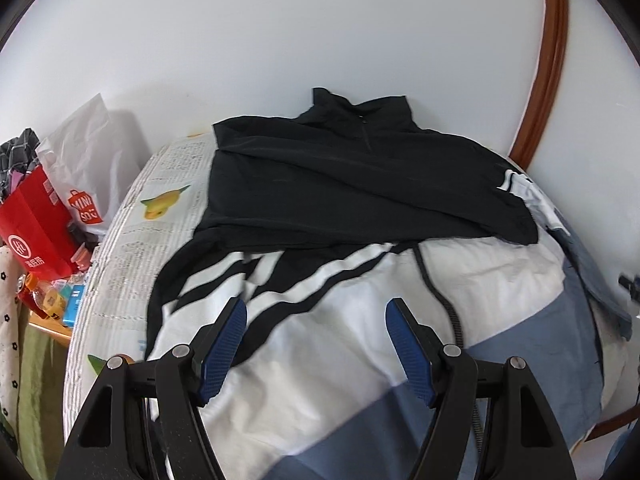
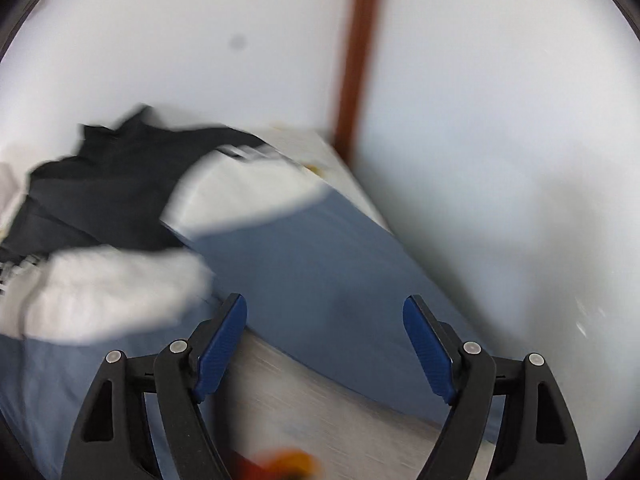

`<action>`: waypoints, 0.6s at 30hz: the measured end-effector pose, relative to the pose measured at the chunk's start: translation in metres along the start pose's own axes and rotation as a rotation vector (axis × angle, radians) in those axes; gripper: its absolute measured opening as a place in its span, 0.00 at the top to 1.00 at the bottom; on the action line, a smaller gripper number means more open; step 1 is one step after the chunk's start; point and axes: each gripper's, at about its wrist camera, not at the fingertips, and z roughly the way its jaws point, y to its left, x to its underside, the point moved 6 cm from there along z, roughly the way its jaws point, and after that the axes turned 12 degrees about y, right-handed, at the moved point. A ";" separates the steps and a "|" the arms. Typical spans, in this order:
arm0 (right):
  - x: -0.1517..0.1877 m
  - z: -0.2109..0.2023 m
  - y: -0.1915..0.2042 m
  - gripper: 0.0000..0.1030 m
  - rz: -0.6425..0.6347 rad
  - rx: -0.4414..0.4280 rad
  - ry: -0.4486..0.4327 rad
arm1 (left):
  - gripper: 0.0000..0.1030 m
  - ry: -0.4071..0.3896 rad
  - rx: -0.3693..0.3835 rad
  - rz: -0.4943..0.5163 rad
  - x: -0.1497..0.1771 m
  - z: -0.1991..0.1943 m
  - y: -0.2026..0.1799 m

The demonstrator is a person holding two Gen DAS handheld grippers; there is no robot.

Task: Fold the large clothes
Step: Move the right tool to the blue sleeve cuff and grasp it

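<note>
With both the left gripper [image 1: 316, 308] and right gripper [image 2: 325, 306] spread apart and empty above the black, white and blue jacket [image 1: 360, 264] ahead on the bed [image 1: 132, 240], its loosely folded sleeves may slip.

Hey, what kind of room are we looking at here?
Probably a bedroom at home: a jacket lies spread on a bed with a printed sheet, and beside it a shelf holds a red shopping bag and small clutter.
</note>
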 end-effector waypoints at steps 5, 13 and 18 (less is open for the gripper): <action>0.042 0.010 -0.061 0.23 0.057 0.053 0.060 | 0.32 0.012 0.033 0.005 0.002 -0.005 -0.019; 0.068 0.035 -0.076 0.23 0.051 0.075 0.114 | 0.29 0.026 0.014 0.006 0.004 -0.012 -0.027; 0.065 0.056 -0.086 0.50 0.098 0.099 0.137 | 0.29 0.041 -0.030 0.007 0.006 -0.013 -0.017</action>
